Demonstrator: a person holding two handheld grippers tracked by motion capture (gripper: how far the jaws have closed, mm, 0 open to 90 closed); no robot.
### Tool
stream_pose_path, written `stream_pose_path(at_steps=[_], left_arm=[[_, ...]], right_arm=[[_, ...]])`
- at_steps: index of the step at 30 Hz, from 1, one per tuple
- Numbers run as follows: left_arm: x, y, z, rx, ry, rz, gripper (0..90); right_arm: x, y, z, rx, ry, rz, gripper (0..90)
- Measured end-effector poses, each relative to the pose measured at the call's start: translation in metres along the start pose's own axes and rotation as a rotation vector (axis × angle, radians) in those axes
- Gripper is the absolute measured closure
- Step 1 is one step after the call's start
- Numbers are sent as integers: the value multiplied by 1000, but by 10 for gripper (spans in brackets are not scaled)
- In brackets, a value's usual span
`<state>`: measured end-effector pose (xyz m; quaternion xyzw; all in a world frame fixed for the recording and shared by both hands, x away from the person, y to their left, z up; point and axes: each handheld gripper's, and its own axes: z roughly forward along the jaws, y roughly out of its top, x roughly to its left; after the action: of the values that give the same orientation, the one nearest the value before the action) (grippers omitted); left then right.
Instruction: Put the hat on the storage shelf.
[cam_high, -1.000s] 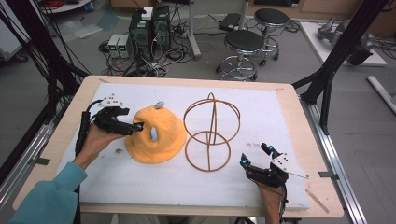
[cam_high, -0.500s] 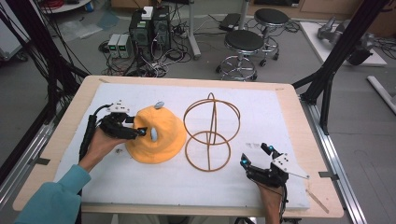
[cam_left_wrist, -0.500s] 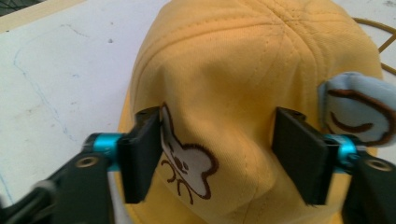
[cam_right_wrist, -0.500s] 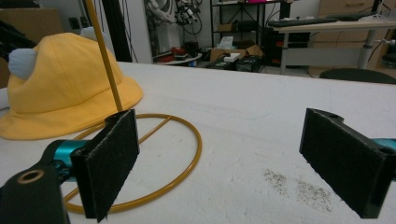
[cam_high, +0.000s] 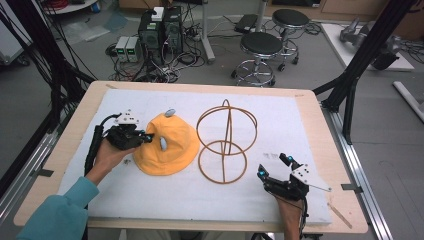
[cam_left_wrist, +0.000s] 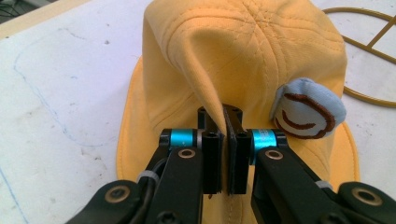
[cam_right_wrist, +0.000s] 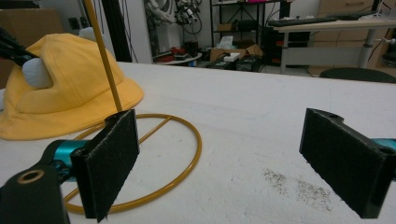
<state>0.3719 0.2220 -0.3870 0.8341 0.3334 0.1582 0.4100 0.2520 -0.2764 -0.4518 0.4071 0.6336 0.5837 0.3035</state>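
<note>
Yellow cloth made up the bucket hat (cam_high: 167, 150), which lay brim-down on the white mat (cam_high: 150, 195) that covered the wooden table (cam_high: 320, 120). Its crown was drawn up into a ridge on the side toward the person's left hand (cam_high: 107, 156). A pale blue ear with a brown stitched curl (cam_left_wrist: 306, 112) stood out from the crown just beside that ridge, and a second blue ear (cam_high: 170, 112) sat at the far edge of the hat.

Against the hat's near-left side, the left gripper (cam_left_wrist: 223, 140) had its two black jaws clenched on the fold of yellow fabric, the pads pressed almost together with only the cloth between them. A teal sleeve (cam_high: 55, 215) ran back from that hand toward the table's near edge.

Just beside the hat on its other side stood a brown wire stand (cam_high: 225, 142), a ring base on the mat with upright hoops rising from it; the hat's brim lay close to the ring, though whether they touched could not be told.

Well apart from the hat, past the wire stand and near the mat's front corner, the right gripper (cam_high: 275, 167) rested low over the mat with its jaws spread wide and nothing between them. A patch of dark specks (cam_right_wrist: 299, 186) marked the mat ahead of it.
</note>
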Motion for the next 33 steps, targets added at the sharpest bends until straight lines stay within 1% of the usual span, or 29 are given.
stream_pose_path(at_steps=[1,6,8,9,11,13,15,16,17,18,21,25,30,31,33], left_arm=[[0,0,-1,0,2,3,867],[-2,6,-13,-26,-3,-10,868],[-2,10,-19,-33,1,-5,868],[-2,12,-23,-40,0,-15,868],[-2,16,-29,-44,2,-17,869],[-2,22,-36,-52,5,-12,869],[-1,28,-43,-62,8,-10,869],[-2,31,-46,-75,8,-17,869],[-1,34,-50,-83,6,-14,869],[-1,38,-55,-98,7,-24,869],[1,48,-65,-119,-1,-32,869],[1,64,-79,-142,6,-27,869],[-1,85,-97,-150,23,-4,868],[0,88,-101,-153,21,-5,868],[1,94,-106,-157,9,-22,869]], right_arm=[[0,0,0,0,0,0,108],[0,0,0,1,-2,-2,107],[0,0,0,1,-3,-2,107],[0,0,0,4,-1,-1,108],[-1,0,0,2,-3,-1,107],[0,0,1,1,-3,-1,108],[-1,0,1,0,-3,-2,107],[0,0,1,-1,-4,-2,108],[0,0,1,0,-4,-1,107],[-1,0,1,2,-3,-2,108],[0,0,1,5,-3,1,108],[-1,0,1,7,-3,-1,108],[0,0,1,9,-4,1,107],[0,0,1,9,-4,3,108],[0,0,1,8,-2,0,108]])
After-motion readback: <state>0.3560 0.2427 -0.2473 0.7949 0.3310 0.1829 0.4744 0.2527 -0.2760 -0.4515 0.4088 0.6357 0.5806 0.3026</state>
